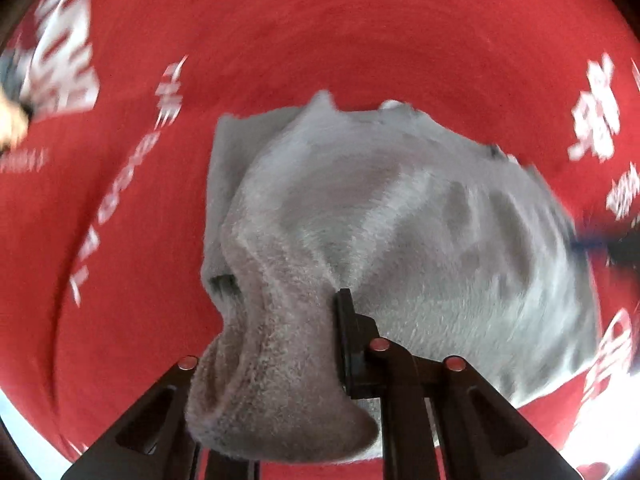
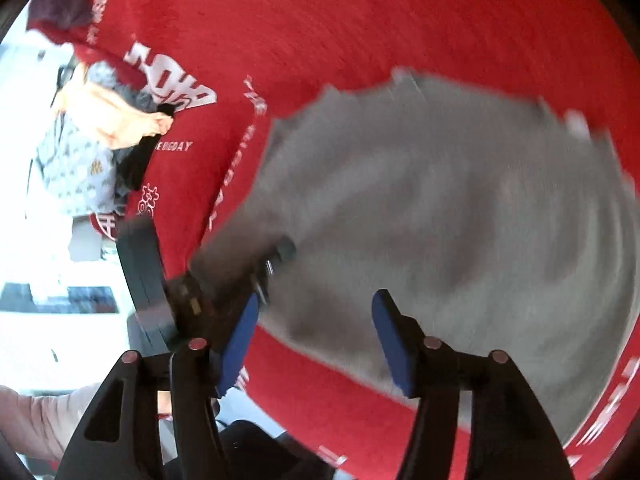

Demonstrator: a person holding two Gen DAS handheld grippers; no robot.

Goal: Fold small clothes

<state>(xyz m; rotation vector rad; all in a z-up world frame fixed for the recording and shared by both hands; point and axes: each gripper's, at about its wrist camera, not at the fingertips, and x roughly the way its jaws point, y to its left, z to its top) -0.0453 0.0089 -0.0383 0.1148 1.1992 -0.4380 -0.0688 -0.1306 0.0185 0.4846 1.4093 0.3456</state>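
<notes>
Pinching the fuzzy grey fleece garment (image 1: 400, 220) in my left gripper (image 1: 280, 320), right gripper (image 2: 316, 336) wide and empty, I judge regrasping the lower-right hem comes next.

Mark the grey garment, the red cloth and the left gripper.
grey garment (image 1: 400, 208), left wrist view, its middle.
red cloth (image 1: 320, 32), left wrist view, bare stretch.
left gripper (image 1: 280, 300), left wrist view, between fingertips, clamping fabric.

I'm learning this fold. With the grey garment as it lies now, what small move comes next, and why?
Probably carry the left gripper, shut on a bunched edge of the grey garment, across the rest. The right gripper is open and empty above it.
</notes>
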